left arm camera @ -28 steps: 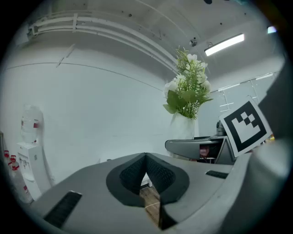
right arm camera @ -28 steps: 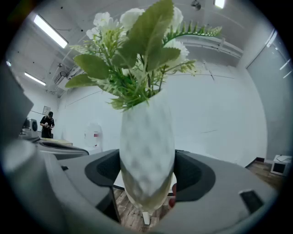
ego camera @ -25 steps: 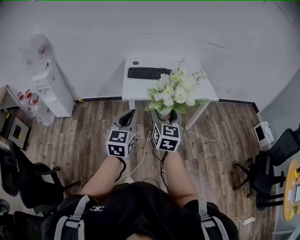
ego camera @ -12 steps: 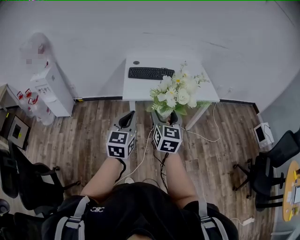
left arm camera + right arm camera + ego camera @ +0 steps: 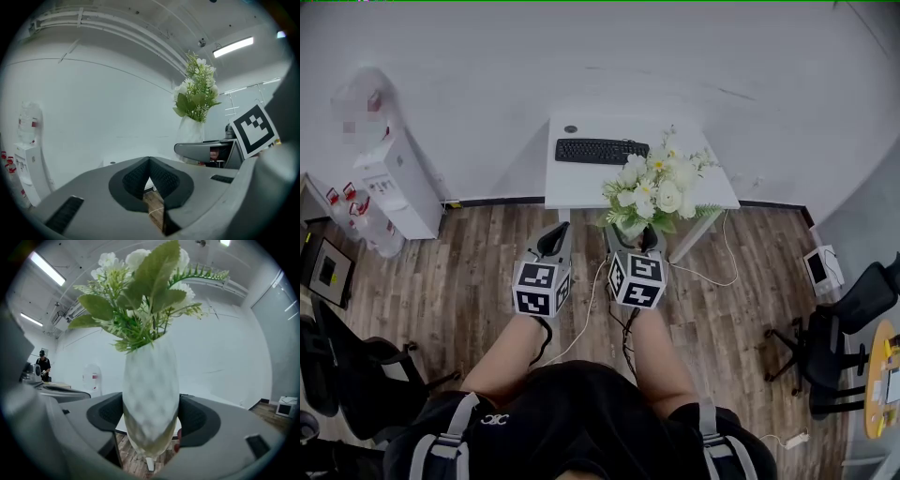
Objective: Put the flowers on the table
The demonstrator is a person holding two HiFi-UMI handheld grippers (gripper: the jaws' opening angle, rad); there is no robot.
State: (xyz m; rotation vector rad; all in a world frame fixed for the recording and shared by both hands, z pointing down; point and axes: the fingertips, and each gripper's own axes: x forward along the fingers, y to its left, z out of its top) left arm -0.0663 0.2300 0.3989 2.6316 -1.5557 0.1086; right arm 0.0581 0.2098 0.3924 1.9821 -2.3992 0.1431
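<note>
A white vase [image 5: 151, 399] of white flowers with green leaves [image 5: 140, 301] stands upright between the pads of my right gripper [image 5: 150, 427], which is shut on its body. In the head view the bouquet [image 5: 656, 187] hangs over the front edge of the white table [image 5: 581, 187], with the right gripper [image 5: 636, 242] just short of that edge above the wooden floor. My left gripper [image 5: 553, 239] is level beside it on the left, its pad tips meeting and nothing between them [image 5: 149, 164]. From the left gripper view the vase [image 5: 191, 131] shows to the right.
A black keyboard [image 5: 600, 150] lies at the back of the table. A water dispenser [image 5: 394, 178] stands against the wall at left. Black office chairs stand at left [image 5: 347, 366] and right [image 5: 834, 347]. A white cable [image 5: 581, 319] runs over the floor under my arms.
Both grippers have moved a little forward toward the table, carrying the vase with them. The bouquet now reaches further over the table's front edge.
</note>
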